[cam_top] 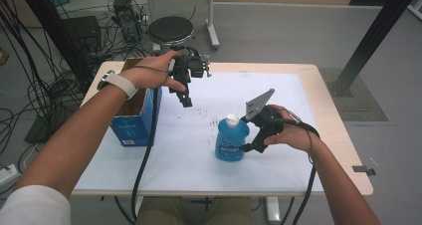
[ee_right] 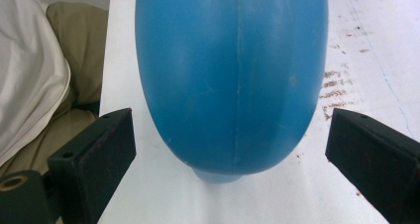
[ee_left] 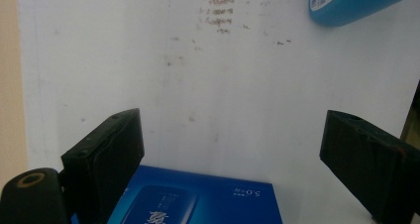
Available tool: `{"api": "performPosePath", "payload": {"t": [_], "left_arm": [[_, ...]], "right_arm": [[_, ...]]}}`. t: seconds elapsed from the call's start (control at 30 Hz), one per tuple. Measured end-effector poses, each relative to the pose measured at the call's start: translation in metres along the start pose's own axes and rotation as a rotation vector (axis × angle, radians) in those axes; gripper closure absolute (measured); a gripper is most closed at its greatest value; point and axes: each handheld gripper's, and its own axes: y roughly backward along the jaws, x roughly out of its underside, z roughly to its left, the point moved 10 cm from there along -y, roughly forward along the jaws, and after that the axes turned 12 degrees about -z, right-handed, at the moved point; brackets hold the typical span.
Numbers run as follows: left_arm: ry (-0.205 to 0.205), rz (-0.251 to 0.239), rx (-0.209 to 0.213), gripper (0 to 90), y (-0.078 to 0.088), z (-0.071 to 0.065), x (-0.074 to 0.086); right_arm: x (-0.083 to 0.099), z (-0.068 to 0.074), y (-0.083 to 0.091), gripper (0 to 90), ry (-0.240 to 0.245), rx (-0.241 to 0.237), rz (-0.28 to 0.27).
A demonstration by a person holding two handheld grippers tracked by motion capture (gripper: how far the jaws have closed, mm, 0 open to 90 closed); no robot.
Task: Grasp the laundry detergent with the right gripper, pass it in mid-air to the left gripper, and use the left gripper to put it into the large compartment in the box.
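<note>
My right tongs at the blue bottle, my left tongs up over the box.

The blue bottle (cam_top: 231, 140) stands upright with its white cap (cam_top: 232, 119) on, a little toward the near edge of the tabletop (cam_top: 308, 175) and about midway between its left and right edges, on the white sheet (cam_top: 278, 90) that covers most of it. My right gripper (cam_top: 252, 144) is at the bottle's right side with its jaws spread wide; in the right gripper view the bottle's rounded body (ee_right: 233, 75) sits between them, and neither jaw touches it. My left gripper (cam_top: 186, 100) hangs in the air, well apart from the bottle, jaws spread and pinching nothing, just beside the open blue cardboard box (cam_top: 133, 128) that stands near the tabletop's left edge. In the left gripper view the box's blue printed face (ee_left: 198, 201) lies below my jaws.
</note>
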Motion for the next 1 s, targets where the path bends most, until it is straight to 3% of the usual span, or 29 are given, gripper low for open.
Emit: {"api": "performPosePath", "payload": {"t": [1.0], "left_arm": [[0.002,0.002,0.0,10.4,-0.0001,-0.0003,0.0019]], "right_arm": [[0.0004,-0.0018,-0.0002,4.7,-0.019,0.008,0.002]]}}
